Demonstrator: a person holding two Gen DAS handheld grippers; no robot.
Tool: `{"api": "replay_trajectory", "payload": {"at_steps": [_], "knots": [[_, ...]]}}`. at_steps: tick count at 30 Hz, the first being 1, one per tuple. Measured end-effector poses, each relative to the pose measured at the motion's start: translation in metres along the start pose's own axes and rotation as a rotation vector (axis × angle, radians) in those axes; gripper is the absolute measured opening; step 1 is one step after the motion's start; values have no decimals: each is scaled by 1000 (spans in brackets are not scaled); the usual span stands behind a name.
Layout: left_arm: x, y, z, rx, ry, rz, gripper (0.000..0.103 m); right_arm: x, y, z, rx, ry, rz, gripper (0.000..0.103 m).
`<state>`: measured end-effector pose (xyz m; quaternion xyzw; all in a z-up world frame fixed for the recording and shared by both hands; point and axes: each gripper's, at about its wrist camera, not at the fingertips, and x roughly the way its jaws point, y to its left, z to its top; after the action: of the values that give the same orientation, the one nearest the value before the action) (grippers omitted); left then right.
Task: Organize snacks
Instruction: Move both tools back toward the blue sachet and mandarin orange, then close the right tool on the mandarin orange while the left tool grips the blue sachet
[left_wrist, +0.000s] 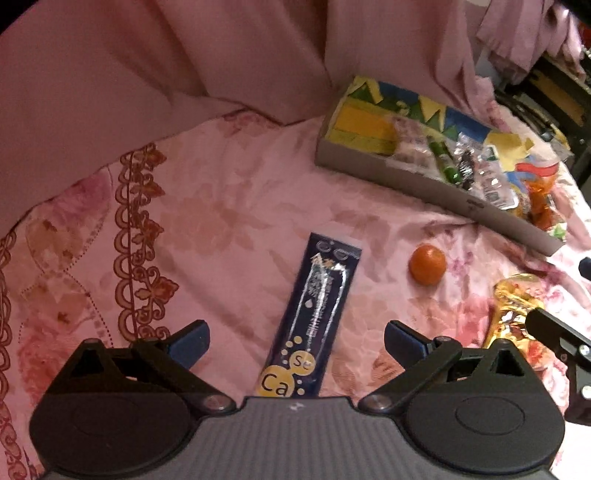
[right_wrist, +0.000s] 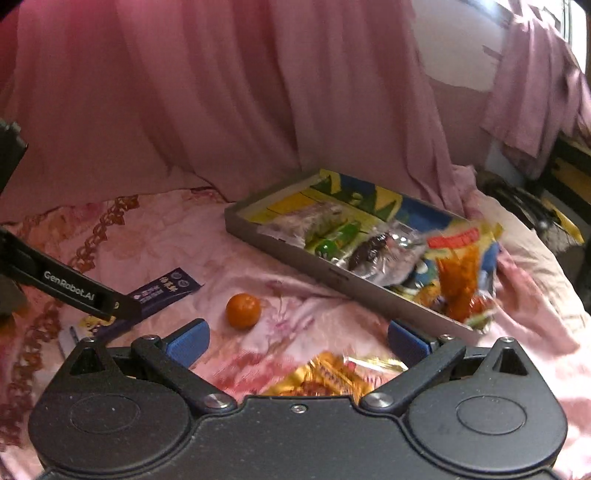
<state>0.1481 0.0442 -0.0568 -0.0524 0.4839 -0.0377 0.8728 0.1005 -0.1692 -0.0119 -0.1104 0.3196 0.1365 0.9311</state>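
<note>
We see a pink floral bedspread (left_wrist: 229, 206) carrying everything, with a pink curtain (right_wrist: 229, 96) hanging behind it. Toward the bedspread's far right edge sits a shallow grey tray (right_wrist: 280, 242) already full of wrapped snacks (right_wrist: 388, 254). Nearer us on the bedspread lies a long dark blue sachet (left_wrist: 314, 314), lengthwise between the spread fingers of our left gripper (left_wrist: 297, 343), which is released and grips nothing. A gold wrapper (right_wrist: 332, 376) lies between the parted fingers of our right gripper (right_wrist: 299, 341), also released. A small orange (left_wrist: 427, 265) rests alone between sachet and tray, apart from both.
</note>
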Motion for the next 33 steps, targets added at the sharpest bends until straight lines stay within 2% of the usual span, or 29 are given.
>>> {"api": "replay_trajectory", "payload": {"at_steps": [5,11,15,21,26,33], "knots": [[12,1,2,0,51,29,103,23,6,-6,-39,32,47,102],[21,7,2,-12,76,11,103,51,19,-10,-112,48,65,102],[21,7,1,-5,70,14,103,65,21,-11,-125,60,54,102],[11,10,5,-30,-16,8,102,74,26,-13,-201,25,12,100],[14,10,4,-26,6,-40,100,80,25,-9,-171,18,40,94],[16,1,0,37,36,-31,99,94,31,-11,-198,31,55,87]]}}
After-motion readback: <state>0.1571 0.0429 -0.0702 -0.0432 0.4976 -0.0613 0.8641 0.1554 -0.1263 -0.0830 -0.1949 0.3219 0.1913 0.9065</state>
